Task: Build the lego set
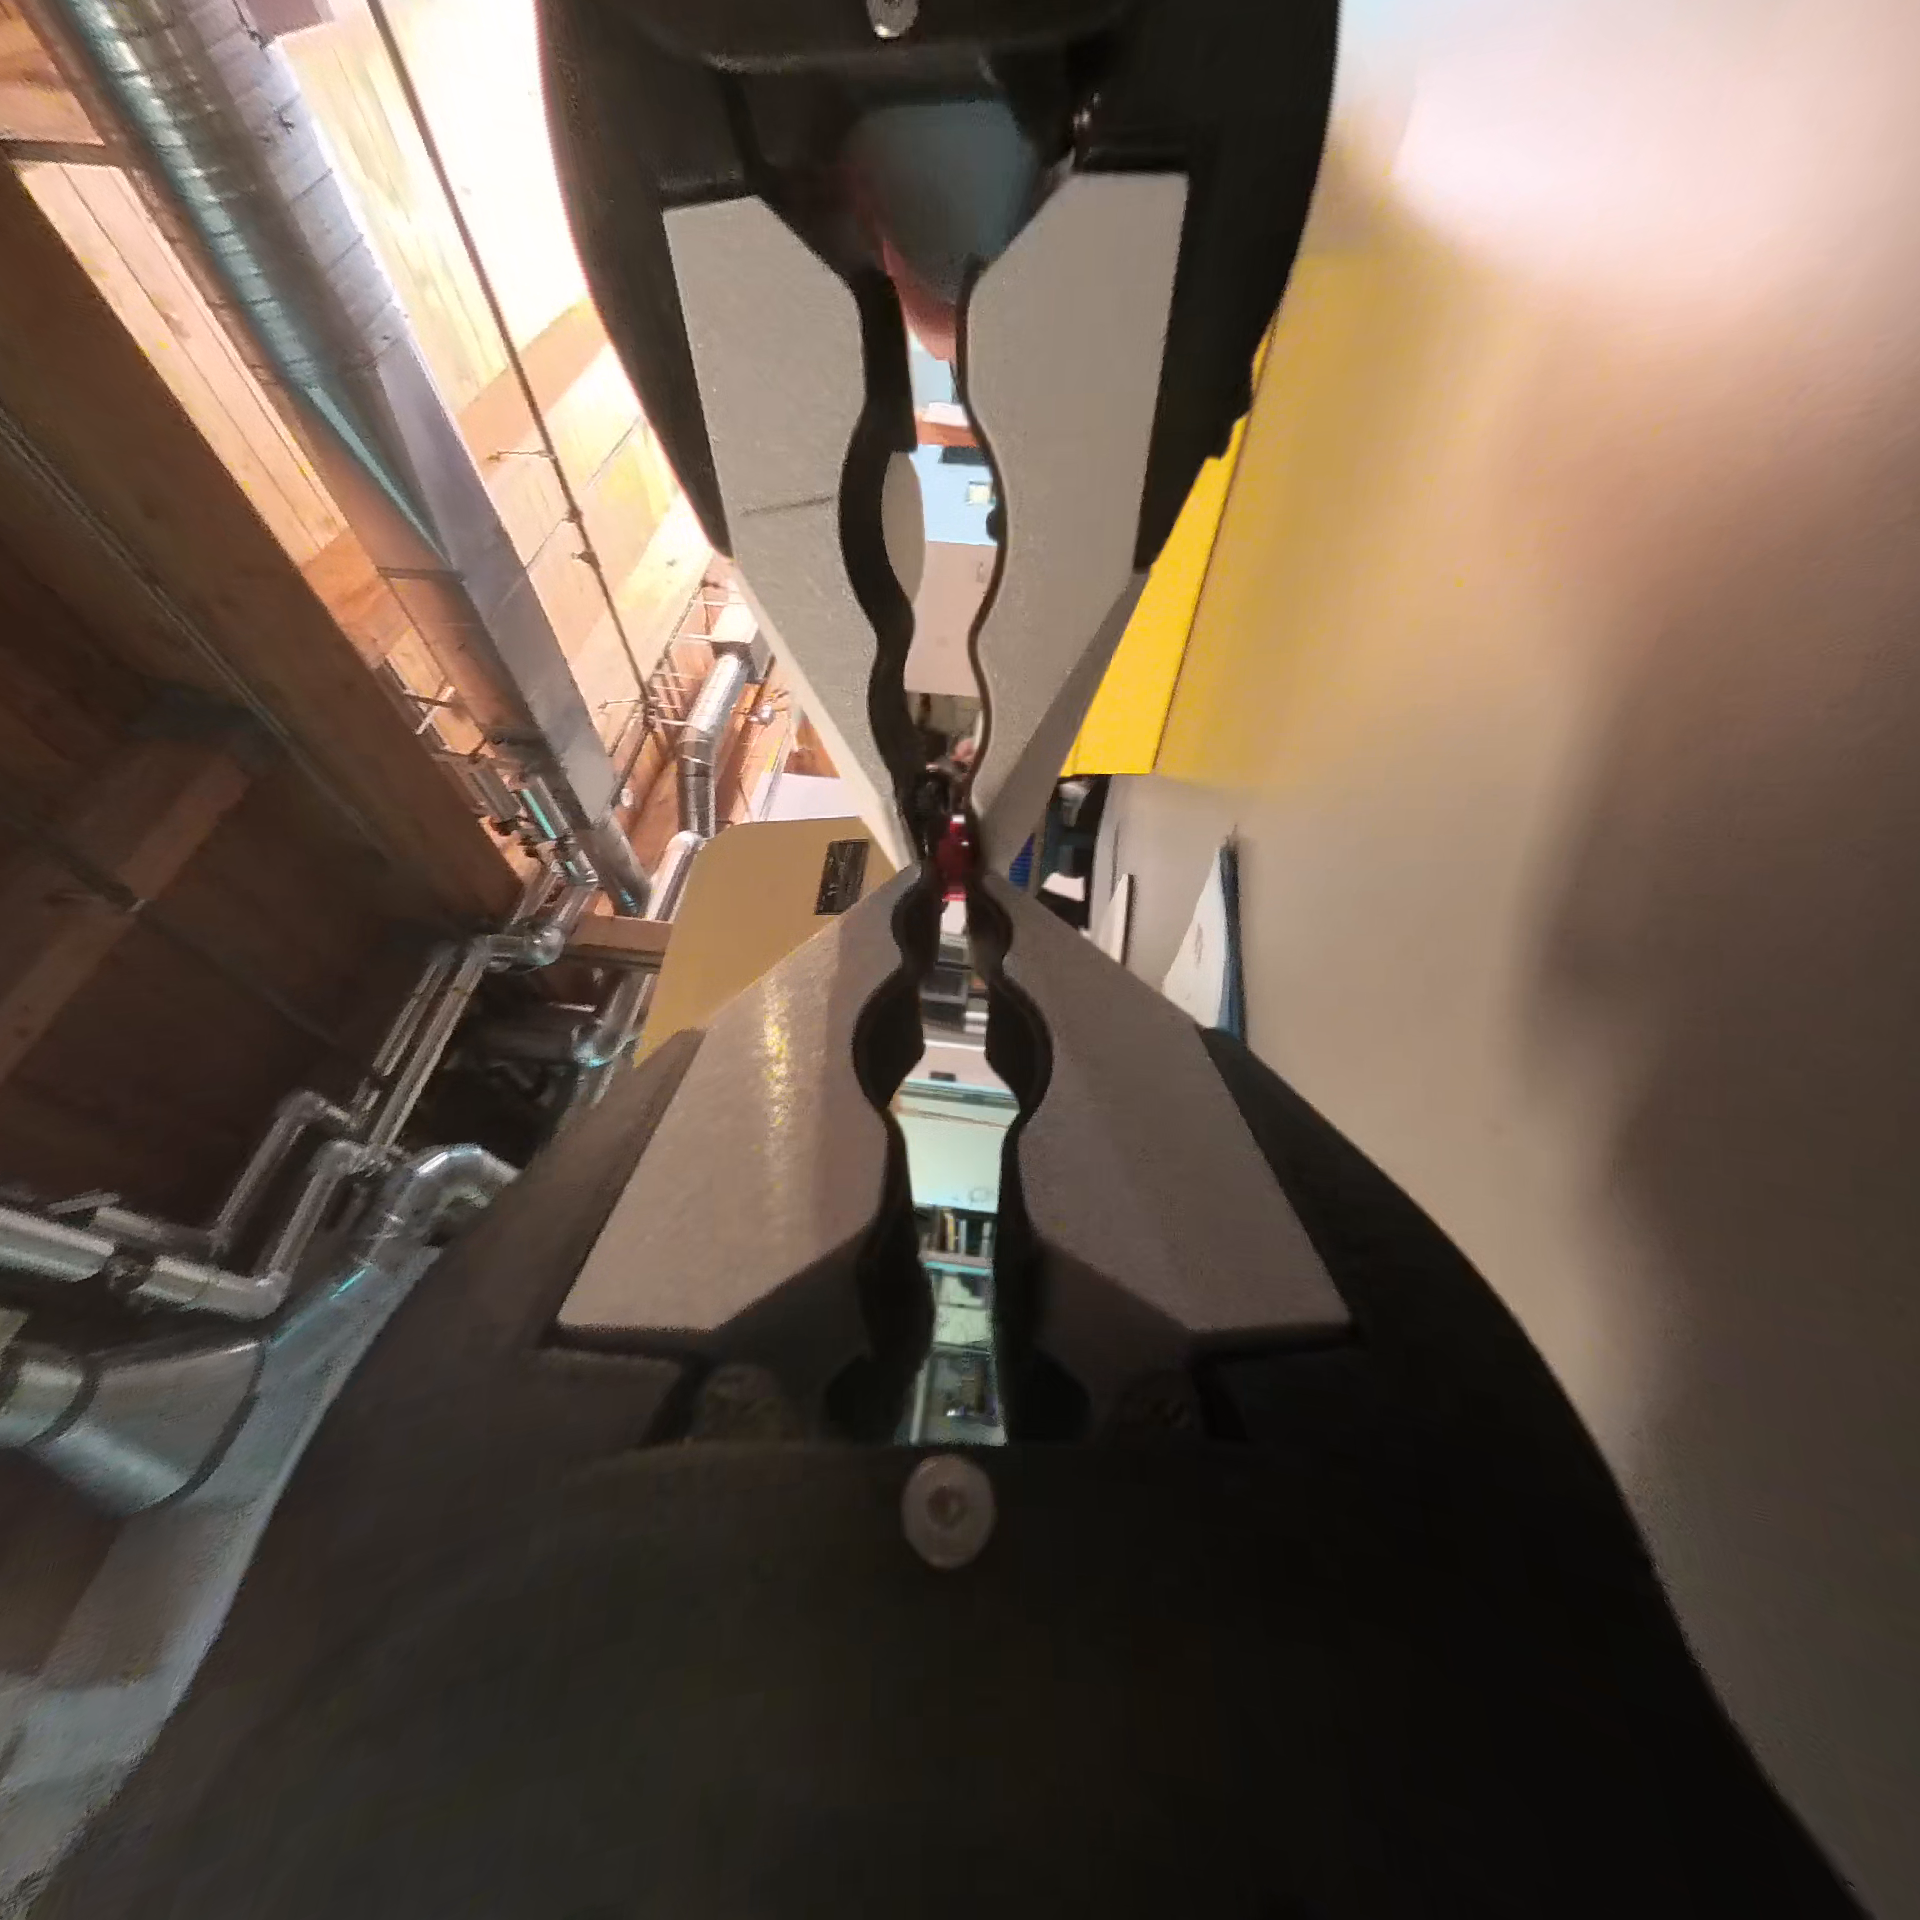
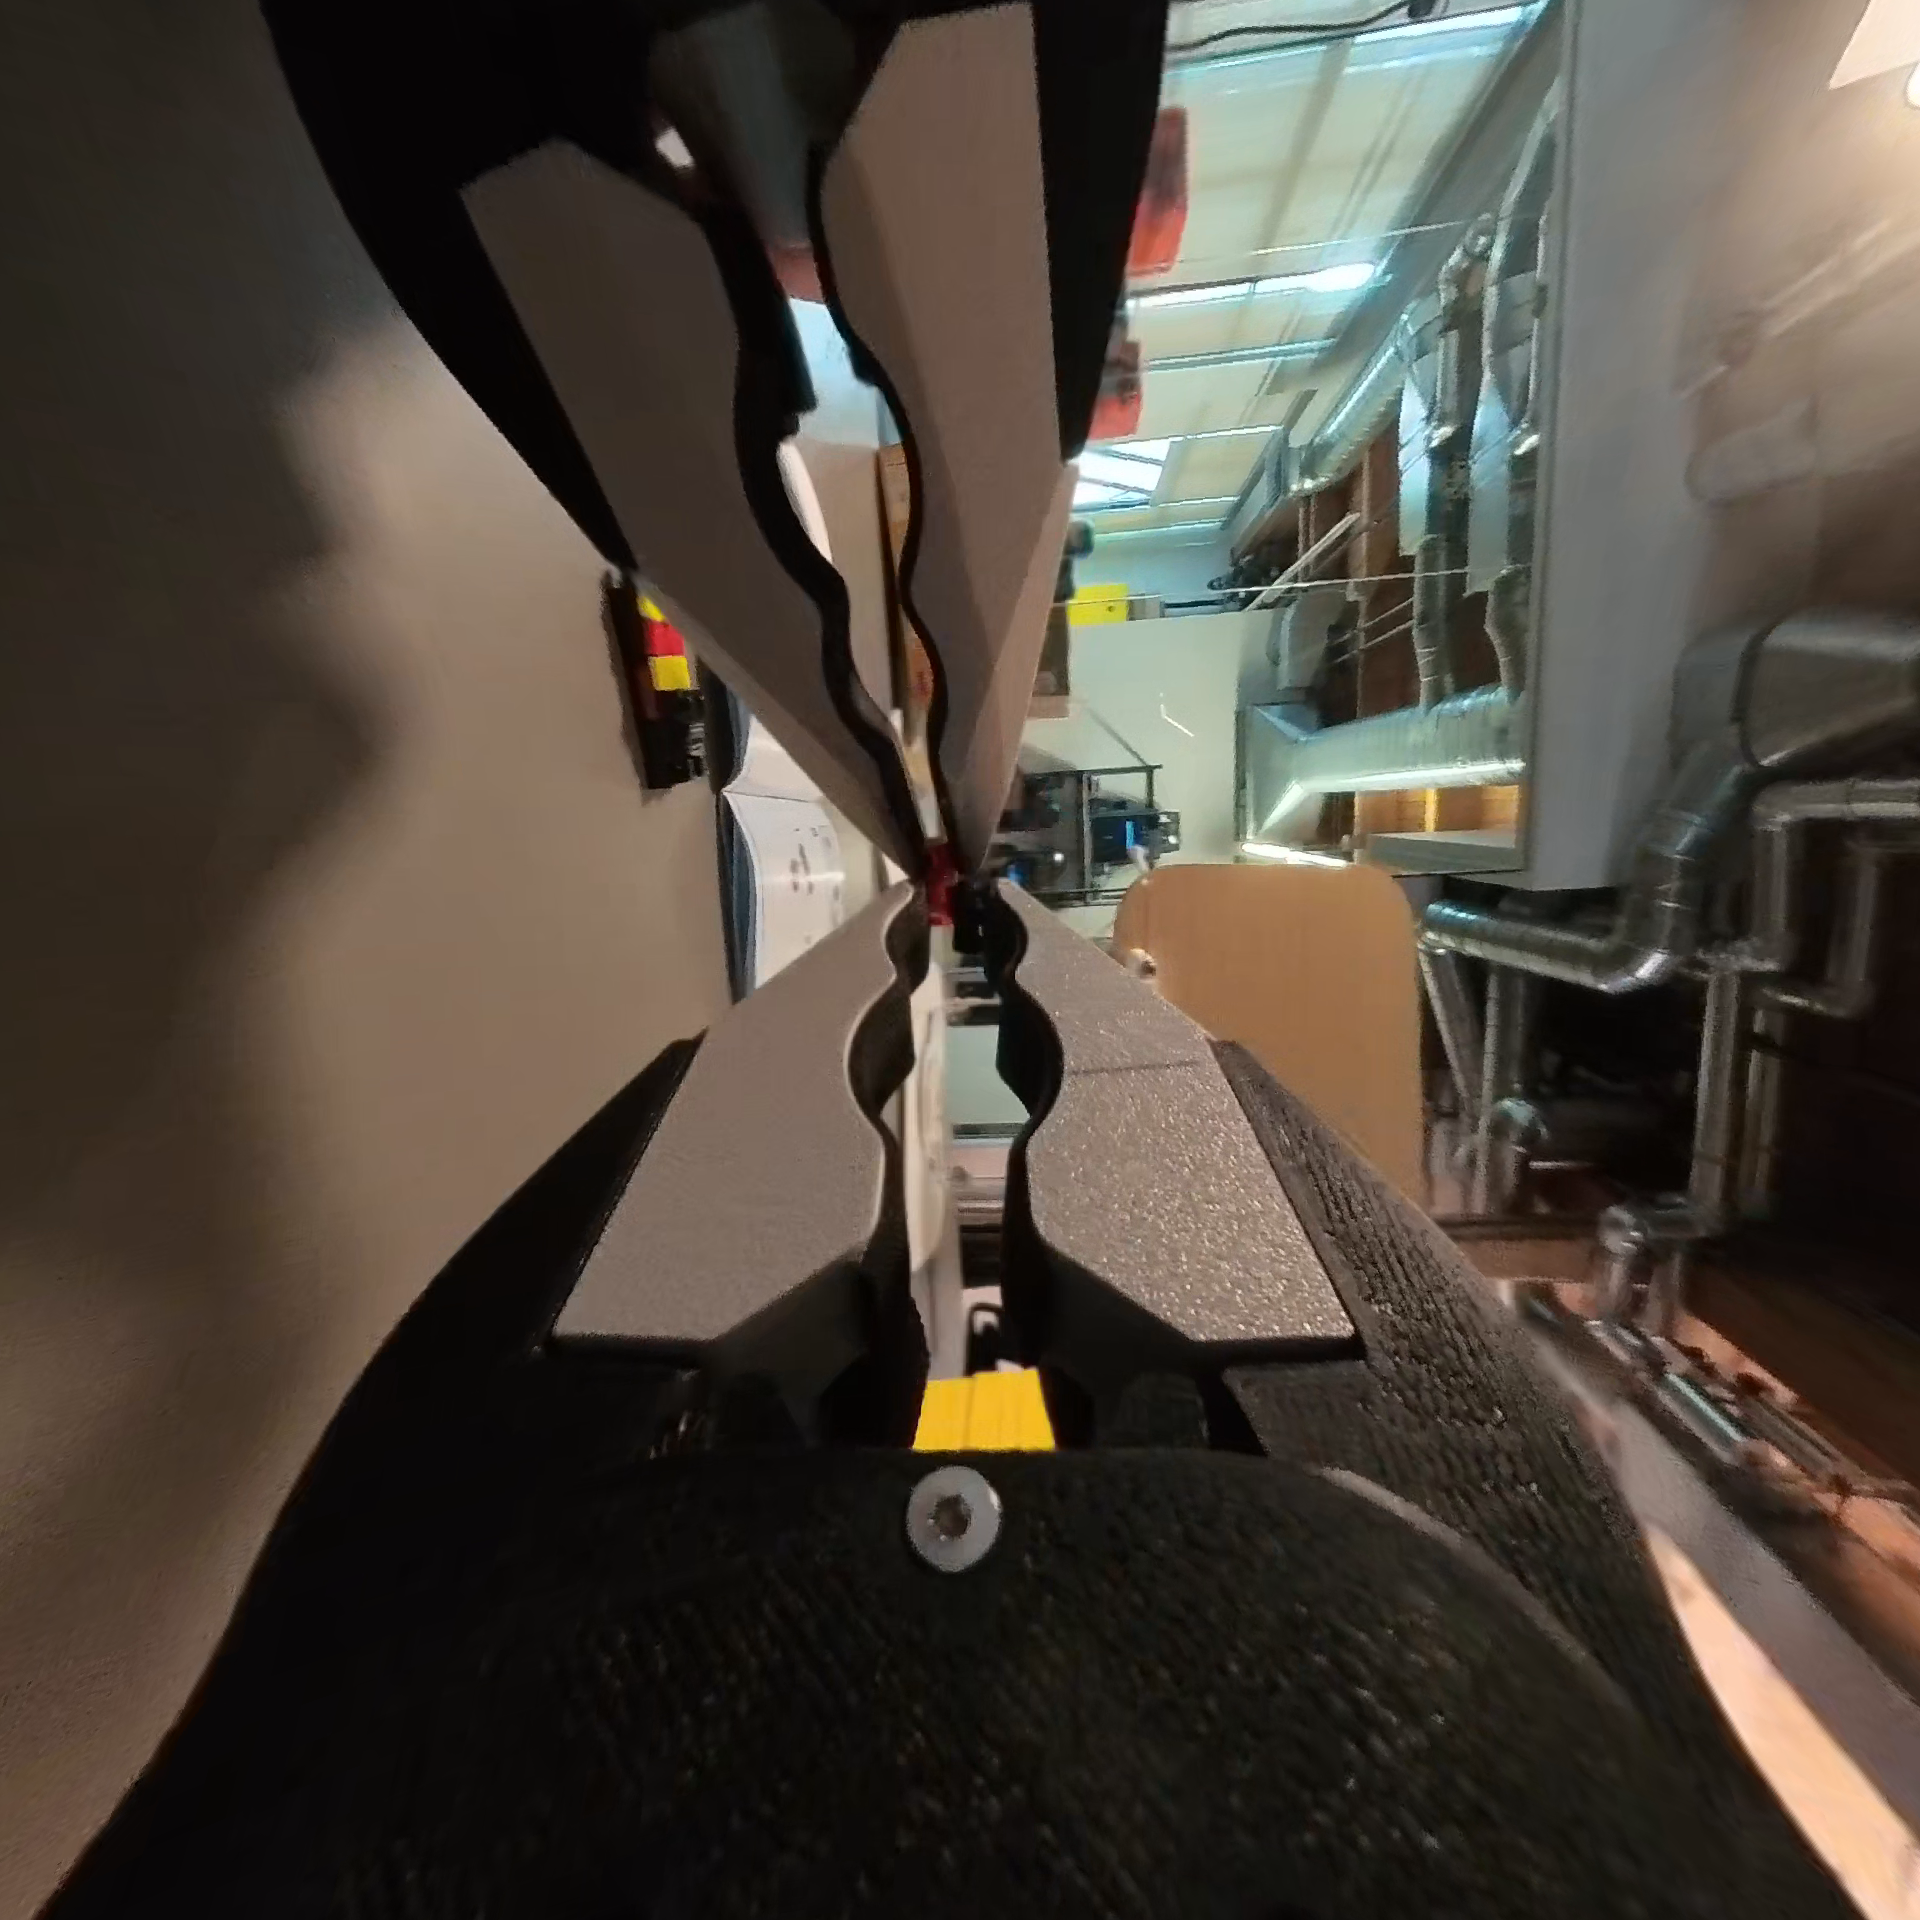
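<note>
Red plastic at the very tips: a small red lego piece (image 1: 956, 858) sits where the two grippers meet nose to nose, with a small black piece (image 2: 968, 920) pressed against it. In the left wrist view the left gripper (image 1: 948, 883) has its grey fingers drawn narrow, tips pinching the red piece; the right gripper comes in from the top of that view, its tips at the same spot. In the right wrist view the right gripper (image 2: 961, 902) is likewise nearly closed, tips at the black piece, the red one just beyond — which gripper holds which piece is hard to tell for certain, they touch. Both views are rolled sideways, so the white table (image 2: 260, 727) runs up one edge. On it, one partly built lego block (image 2: 665, 675) — black with red and yellow bricks — and one white instruction sheet (image 2: 790, 873) just beside it. One yellow box (image 1: 1174, 644) lies on the table in the left view. No containers hold any pieces that I can see. Silver ducts (image 1: 343, 343) and one tan chair back (image 2: 1278, 997) behind.
</note>
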The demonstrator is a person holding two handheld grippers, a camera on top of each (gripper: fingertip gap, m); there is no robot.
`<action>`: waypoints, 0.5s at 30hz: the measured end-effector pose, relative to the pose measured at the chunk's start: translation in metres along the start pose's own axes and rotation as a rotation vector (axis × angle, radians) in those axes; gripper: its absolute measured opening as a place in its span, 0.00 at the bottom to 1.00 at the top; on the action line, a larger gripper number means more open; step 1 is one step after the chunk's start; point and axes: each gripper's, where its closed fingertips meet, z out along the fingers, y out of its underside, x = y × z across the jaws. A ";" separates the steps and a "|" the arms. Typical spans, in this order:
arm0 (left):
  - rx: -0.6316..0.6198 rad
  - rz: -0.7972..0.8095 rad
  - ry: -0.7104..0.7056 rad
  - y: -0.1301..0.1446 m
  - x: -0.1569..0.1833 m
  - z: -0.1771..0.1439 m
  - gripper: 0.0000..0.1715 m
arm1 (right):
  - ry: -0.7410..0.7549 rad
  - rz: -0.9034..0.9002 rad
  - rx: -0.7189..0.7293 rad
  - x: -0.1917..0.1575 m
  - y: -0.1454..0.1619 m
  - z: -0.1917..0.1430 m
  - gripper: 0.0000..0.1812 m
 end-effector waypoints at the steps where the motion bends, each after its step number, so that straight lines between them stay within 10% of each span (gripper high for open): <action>1: -0.001 -0.015 0.015 0.000 0.002 0.000 0.02 | -0.019 0.021 -0.002 -0.002 0.001 0.000 0.04; 15: 0.062 -0.395 0.354 -0.008 0.038 -0.008 0.03 | -0.343 0.568 0.071 -0.041 0.007 -0.005 0.04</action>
